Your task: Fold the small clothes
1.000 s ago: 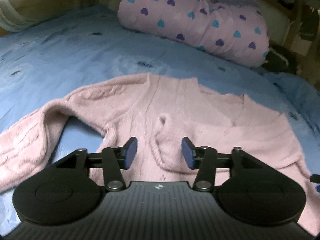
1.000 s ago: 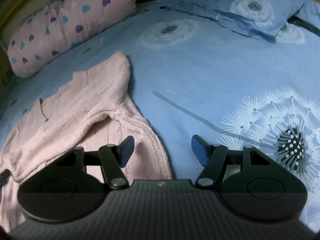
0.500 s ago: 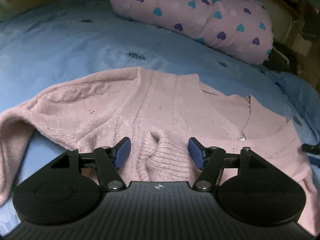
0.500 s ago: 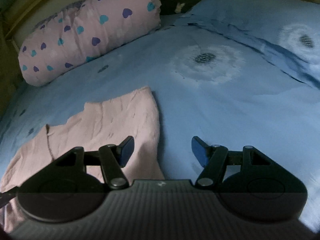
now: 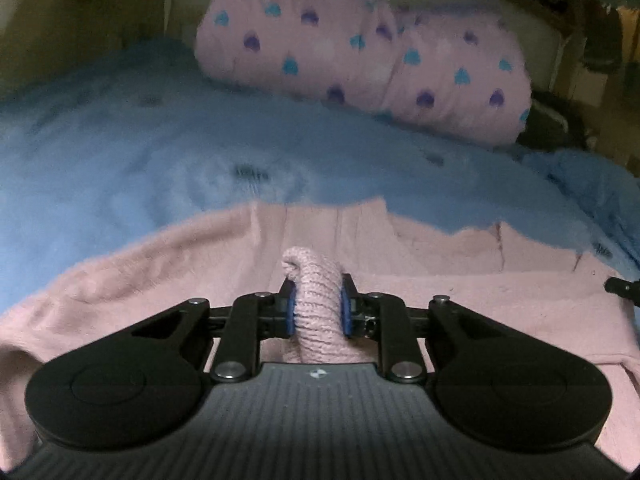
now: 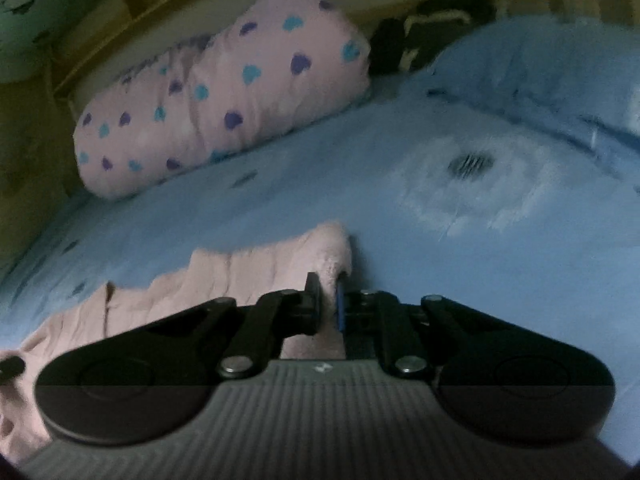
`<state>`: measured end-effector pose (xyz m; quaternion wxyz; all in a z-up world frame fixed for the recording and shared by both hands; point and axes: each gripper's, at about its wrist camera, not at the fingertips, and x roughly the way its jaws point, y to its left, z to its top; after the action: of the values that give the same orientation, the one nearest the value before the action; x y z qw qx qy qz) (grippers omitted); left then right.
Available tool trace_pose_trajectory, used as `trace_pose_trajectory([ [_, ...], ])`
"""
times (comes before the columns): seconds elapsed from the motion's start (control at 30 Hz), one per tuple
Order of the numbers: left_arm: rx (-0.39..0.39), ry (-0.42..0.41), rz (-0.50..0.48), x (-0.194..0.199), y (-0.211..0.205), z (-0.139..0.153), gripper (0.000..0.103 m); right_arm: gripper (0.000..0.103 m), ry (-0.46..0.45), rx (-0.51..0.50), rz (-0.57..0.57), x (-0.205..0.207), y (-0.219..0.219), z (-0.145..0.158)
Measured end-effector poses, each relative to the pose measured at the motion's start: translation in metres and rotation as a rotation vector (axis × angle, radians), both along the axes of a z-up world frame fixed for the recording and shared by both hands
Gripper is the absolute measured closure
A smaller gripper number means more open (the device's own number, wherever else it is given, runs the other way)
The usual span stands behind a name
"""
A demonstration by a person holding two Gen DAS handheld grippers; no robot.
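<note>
While both tongs have just closed | left gripper [image 5: 318, 312] pinches the sweater [image 5: 440, 312] cuff | right gripper [image 6: 329, 306] clamps its corner | pillow [image 6: 224, 96] beyond.

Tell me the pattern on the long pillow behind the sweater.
Pale pink with blue and purple hearts; the pillow shows best in the left wrist view.

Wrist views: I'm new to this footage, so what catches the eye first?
The pink knit sweater spread on the blue bedsheet, with the left gripper shut on a ribbed bunch of it and the right gripper pinching its edge; both jaws have just been closing. Behind lies a pink pillow with hearts.
</note>
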<state>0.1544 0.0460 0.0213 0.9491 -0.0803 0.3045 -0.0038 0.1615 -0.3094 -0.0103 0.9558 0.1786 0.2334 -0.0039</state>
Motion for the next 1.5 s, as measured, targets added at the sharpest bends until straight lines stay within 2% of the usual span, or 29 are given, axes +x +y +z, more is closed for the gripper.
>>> trace_pose_trajectory([
  [0.03,-0.001,0.036,-0.006,0.006,-0.001,-0.006,0.078,0.092,0.009,-0.021,0.0,0.001,0.001,-0.001],
  [0.07,0.014,0.051,0.001,0.009,-0.003,-0.012,0.072,0.091,0.031,-0.043,0.003,0.004,0.003,-0.004],
  [0.13,0.046,0.041,0.013,0.008,-0.006,-0.014,0.059,0.089,0.086,-0.069,0.005,0.01,0.005,-0.013],
  [0.2,0.072,0.043,0.031,0.008,-0.007,-0.014,0.04,0.087,0.098,-0.059,0.002,0.01,0.004,-0.014],
  [0.23,0.077,0.048,0.043,0.007,-0.006,-0.013,0.036,0.084,0.106,-0.061,-0.001,0.01,0.004,-0.012],
  [0.27,0.076,0.055,0.051,0.006,-0.004,-0.011,0.034,0.076,0.111,-0.065,-0.003,0.01,0.003,-0.011],
  [0.3,0.069,0.056,0.053,0.004,-0.002,-0.009,0.033,0.068,0.114,-0.075,-0.011,0.008,0.004,-0.009],
  [0.37,0.055,0.05,0.055,-0.003,0.001,-0.001,0.032,0.059,0.119,-0.101,-0.033,0.005,0.008,-0.003],
  [0.5,0.038,0.013,0.039,-0.015,-0.003,0.019,0.031,0.059,0.113,-0.151,-0.061,-0.008,0.014,0.018],
  [0.6,-0.071,0.038,-0.02,-0.015,-0.01,0.026,0.031,0.058,0.109,-0.15,-0.013,-0.021,0.019,0.031],
  [0.67,-0.106,0.055,-0.026,-0.017,-0.017,0.027,0.031,0.058,0.135,-0.118,0.017,-0.029,0.022,0.034],
  [0.83,-0.007,0.047,-0.051,-0.03,-0.033,0.027,0.031,0.058,0.21,-0.012,0.146,-0.039,0.036,0.036],
  [0.93,0.126,0.046,-0.05,-0.029,-0.038,0.021,0.031,0.058,0.324,0.089,0.231,-0.039,0.049,0.029],
  [1.0,0.185,0.085,-0.027,-0.024,-0.036,0.013,0.031,0.058,0.392,0.181,0.222,-0.036,0.054,0.016],
  [1.1,0.162,0.14,-0.022,-0.018,-0.027,-0.001,0.031,0.058,0.369,0.237,0.151,-0.032,0.055,0.003],
  [1.37,0.123,0.146,-0.013,-0.013,-0.016,-0.006,0.031,0.056,0.275,0.351,0.035,-0.031,0.057,-0.011],
  [1.4,0.124,0.152,-0.012,-0.012,-0.016,-0.005,0.031,0.057,0.265,0.356,0.032,-0.031,0.057,-0.012],
  [1.43,0.129,0.156,-0.012,-0.009,-0.016,-0.004,0.031,0.065,0.261,0.354,0.029,-0.031,0.057,-0.013],
  [1.47,0.139,0.157,-0.013,-0.007,-0.016,-0.003,0.031,0.091,0.262,0.347,0.017,-0.03,0.057,-0.013],
  [1.5,0.15,0.158,-0.011,-0.006,-0.017,-0.002,0.031,0.091,0.27,0.347,0.001,-0.028,0.055,-0.013],
])
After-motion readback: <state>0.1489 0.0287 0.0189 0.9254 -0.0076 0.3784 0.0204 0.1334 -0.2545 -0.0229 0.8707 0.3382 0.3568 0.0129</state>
